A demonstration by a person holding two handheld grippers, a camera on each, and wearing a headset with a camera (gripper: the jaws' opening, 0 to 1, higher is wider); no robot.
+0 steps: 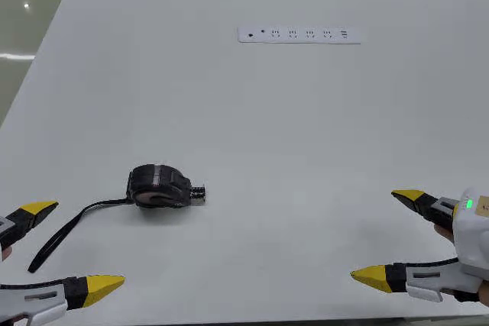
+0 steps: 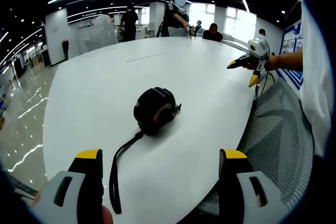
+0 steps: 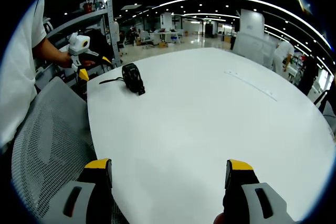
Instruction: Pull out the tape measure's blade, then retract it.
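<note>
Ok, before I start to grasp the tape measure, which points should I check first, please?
1. Left tool open: ok.
2. Right tool open: ok.
3. Tape measure lies free on the table: ok.
4. Hook sits at the case, facing the right tool: ok.
5. Strap out of the left tool's way: not ok, it trails toward it.
6. Whether the blade is locked: cannot tell.

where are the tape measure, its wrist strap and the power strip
tape measure [image 1: 159, 187], head view, middle of the black case
wrist strap [image 2: 112, 184], left gripper view, on the long black strand running towards the camera
power strip [image 1: 299, 34], head view, middle of the white body, among the sockets
</note>
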